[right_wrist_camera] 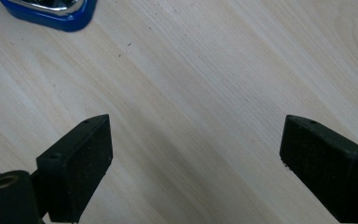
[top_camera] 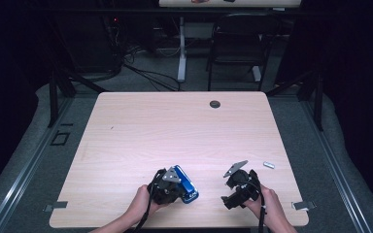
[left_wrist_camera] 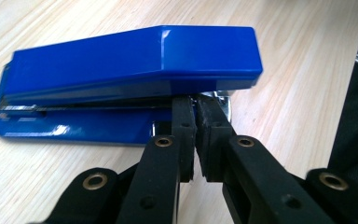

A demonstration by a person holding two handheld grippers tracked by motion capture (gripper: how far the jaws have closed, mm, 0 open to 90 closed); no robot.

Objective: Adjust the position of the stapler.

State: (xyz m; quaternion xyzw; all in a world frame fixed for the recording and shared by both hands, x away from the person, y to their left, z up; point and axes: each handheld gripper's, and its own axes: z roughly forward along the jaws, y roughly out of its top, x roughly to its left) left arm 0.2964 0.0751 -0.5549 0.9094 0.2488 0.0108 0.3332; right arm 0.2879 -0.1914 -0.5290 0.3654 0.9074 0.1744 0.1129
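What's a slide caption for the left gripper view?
Left gripper, jaws nearly shut, tips at the mouth of a blue stapler lying on the wooden table.

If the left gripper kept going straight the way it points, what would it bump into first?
The blue stapler: the left gripper has its shut tips right at the stapler's mouth, probably touching already, though depth is hard to judge.

In the high view the wooden table (top_camera: 175, 131) is evenly lit from above, while the room around it sinks into near-black; the chair (top_camera: 238, 39) behind the table is barely readable. The picture is soft and low in detail. In the left gripper view a blue stapler (left_wrist_camera: 121, 70) carries white glare spots on its top edge and base, and throws a short shadow on the table beside it. In the right gripper view the table grain is sharp, the near black pads slightly soft.
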